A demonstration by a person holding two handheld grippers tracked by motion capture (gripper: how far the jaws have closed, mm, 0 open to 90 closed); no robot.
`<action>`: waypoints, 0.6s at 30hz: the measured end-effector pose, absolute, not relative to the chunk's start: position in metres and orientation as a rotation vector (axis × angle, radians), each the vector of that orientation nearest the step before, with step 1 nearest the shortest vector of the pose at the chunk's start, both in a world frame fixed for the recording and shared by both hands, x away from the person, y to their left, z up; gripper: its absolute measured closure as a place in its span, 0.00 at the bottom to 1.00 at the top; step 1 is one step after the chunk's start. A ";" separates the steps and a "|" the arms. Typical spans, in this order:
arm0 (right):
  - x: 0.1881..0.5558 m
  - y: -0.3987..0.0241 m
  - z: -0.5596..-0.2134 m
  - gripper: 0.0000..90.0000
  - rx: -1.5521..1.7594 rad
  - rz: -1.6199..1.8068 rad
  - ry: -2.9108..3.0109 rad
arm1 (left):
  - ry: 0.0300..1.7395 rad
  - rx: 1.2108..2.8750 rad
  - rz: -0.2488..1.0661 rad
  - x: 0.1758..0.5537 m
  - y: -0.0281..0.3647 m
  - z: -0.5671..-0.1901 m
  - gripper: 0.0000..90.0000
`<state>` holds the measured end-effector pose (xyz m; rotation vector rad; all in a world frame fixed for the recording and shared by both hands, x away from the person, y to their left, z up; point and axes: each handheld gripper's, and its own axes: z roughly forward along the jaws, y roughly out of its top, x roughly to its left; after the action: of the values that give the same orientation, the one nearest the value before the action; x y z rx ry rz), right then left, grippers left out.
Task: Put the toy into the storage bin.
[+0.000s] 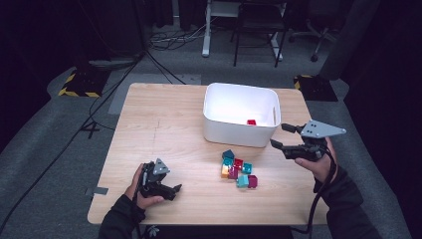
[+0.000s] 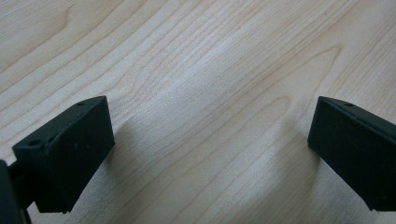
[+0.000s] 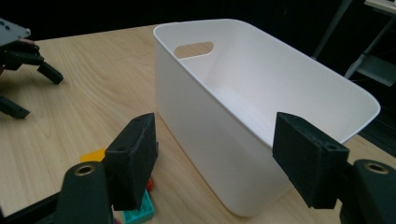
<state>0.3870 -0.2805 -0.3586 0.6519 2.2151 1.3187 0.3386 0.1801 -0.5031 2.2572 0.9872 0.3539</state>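
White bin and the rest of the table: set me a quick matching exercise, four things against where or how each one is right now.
Things:
1. white bin
2. red block
3. left gripper
4. right gripper

States:
A. lies inside the bin
B. jaws open and empty, at the bin's right corner
C. stands at the far side of the table, behind the pile of blocks
D. jaws open over bare wood near the table's front edge

Pairs: 1-C, 2-A, 3-D, 4-B

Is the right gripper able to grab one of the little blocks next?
Probably yes. The right gripper is open and empty beside the white bin, and nothing lies between it and the pile of blocks on the table.
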 end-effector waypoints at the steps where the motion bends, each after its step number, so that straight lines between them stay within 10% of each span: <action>1: 0.385 -0.281 -0.362 0.34 0.650 1.307 2.222 | 0.988 2.257 0.353 0.339 0.180 -0.503 0.01; 18: 0.364 -0.274 -0.430 0.34 0.632 1.280 2.391 | 0.987 2.258 0.354 0.339 0.180 -0.503 0.01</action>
<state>0.3636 -0.2738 -0.4299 0.6322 2.3909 1.2795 0.3386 0.1801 -0.5031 2.2576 0.9872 0.3539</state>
